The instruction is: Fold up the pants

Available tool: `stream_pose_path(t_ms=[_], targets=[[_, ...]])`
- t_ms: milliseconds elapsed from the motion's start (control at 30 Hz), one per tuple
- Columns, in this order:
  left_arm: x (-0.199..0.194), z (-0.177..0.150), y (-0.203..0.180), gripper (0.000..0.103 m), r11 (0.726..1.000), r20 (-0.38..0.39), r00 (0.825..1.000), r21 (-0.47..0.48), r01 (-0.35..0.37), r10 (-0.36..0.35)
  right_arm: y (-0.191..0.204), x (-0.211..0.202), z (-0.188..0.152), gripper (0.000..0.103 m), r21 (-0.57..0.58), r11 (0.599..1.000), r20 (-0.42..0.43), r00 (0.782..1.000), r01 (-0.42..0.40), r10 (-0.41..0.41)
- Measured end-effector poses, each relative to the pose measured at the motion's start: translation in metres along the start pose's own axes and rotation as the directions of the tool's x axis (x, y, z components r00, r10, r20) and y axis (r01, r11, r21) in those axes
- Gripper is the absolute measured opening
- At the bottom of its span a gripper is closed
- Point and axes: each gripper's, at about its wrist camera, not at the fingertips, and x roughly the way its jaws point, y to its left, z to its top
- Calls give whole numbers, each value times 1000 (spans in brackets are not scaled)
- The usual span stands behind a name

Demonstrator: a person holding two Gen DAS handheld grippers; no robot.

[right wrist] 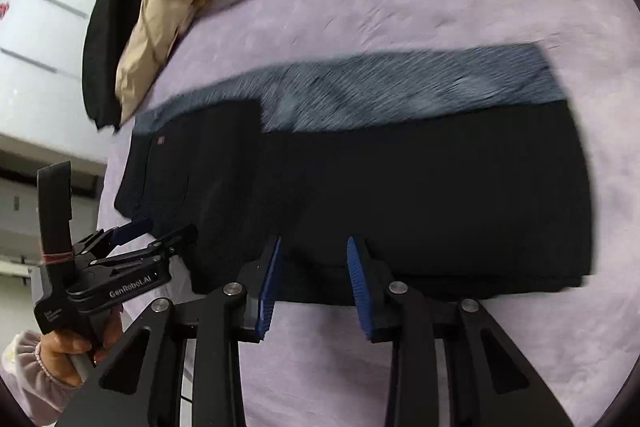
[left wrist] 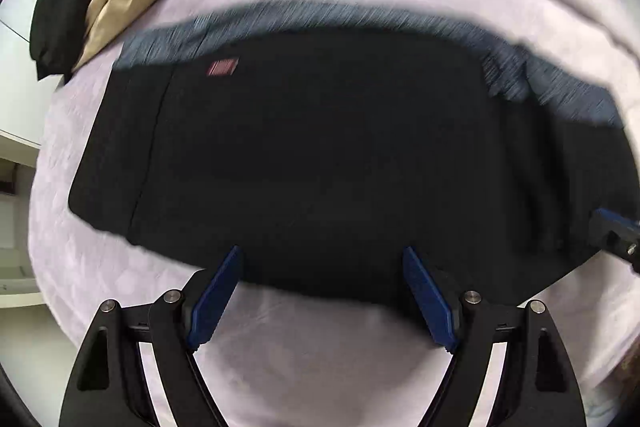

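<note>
pants (left wrist: 320,155): folded on bed | left hand-held gripper (left wrist: 320,255): released | right hand-held gripper (right wrist: 314,247): released

Both grippers (left wrist: 322,253) (right wrist: 314,243) point down, jaws apart, empty.

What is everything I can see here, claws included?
pants: one, black with a grey lining strip along the far edge, folded flat on the bed
cover: one, lilac, spread over the bed
beige cloth: one, crumpled, far left
black cloth: one, beside the beige
left claw: one, black with blue pads, open over the near edge of the pants
right claw: one, same colours, open at the near edge
hand: one, frilled cuff, holding the left claw
</note>
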Motion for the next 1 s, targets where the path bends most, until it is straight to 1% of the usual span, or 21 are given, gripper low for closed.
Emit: stream_pose_path(t_ms=[33,67,100,133,167,233,333,433,467,500,567,633,733,867,933,967,1000], targets=[[4,-3,6,91,1000,-5,1000,-11,9,-9,4,3,0,36,13,1000,-3,1000,-8,8],[6,-5,12,94,999,-8,1000,-37,21,-22,7,4,-4,37,26,999,-7,999,-47,47],[7,-6,21,96,997,-10,999,-67,44,-45,11,5,-8,37,45,993,-16,994,-106,107],[8,-8,29,96,994,-18,997,-87,70,-72,14,5,-13,37,55,989,-23,990,-134,136],[10,-8,33,96,992,-19,996,-93,83,-85,18,8,-20,37,60,987,-38,988,-146,148],[10,-10,38,96,993,-10,996,-79,84,-85,25,11,-27,37,50,991,-36,991,-125,127],[9,-14,45,96,993,-6,996,-74,94,-94,36,17,-23,37,32,992,-35,992,-124,125],[4,-19,53,96,993,-9,996,-82,85,-86,48,32,-18,37,-16,994,-70,992,-105,104],[-1,-20,55,96,993,-10,996,-89,83,-84,52,42,-17,37,-31,996,-97,992,-89,86],[-5,-23,62,96,992,-9,996,-97,84,-85,56,51,-17,37,-48,998,-123,991,-52,46],[-13,-29,70,96,991,-4,997,-109,82,-83,58,57,-19,37,-73,997,-138,990,-10,0],[-19,-35,82,96,990,2,997,-122,76,-77,62,53,-22,36,-107,994,-135,990,15,-29],[-24,-43,99,96,986,1,997,-149,79,-80,71,50,-31,37,-169,984,-154,984,63,-90],[-28,-47,127,96,978,-5,996,-190,90,-93,74,33,-41,37,-144,988,-169,983,50,-74],[-28,-48,132,96,974,-3,995,-206,94,-97,74,27,-44,46,-142,988,-171,982,62,-86],[-29,-49,136,96,972,1,995,-213,102,-104,73,24,-45,47,-142,988,-174,981,66,-90],[-27,-47,129,96,970,5,994,-217,106,-107,73,20,-46,48,-143,987,-176,980,71,-96]])
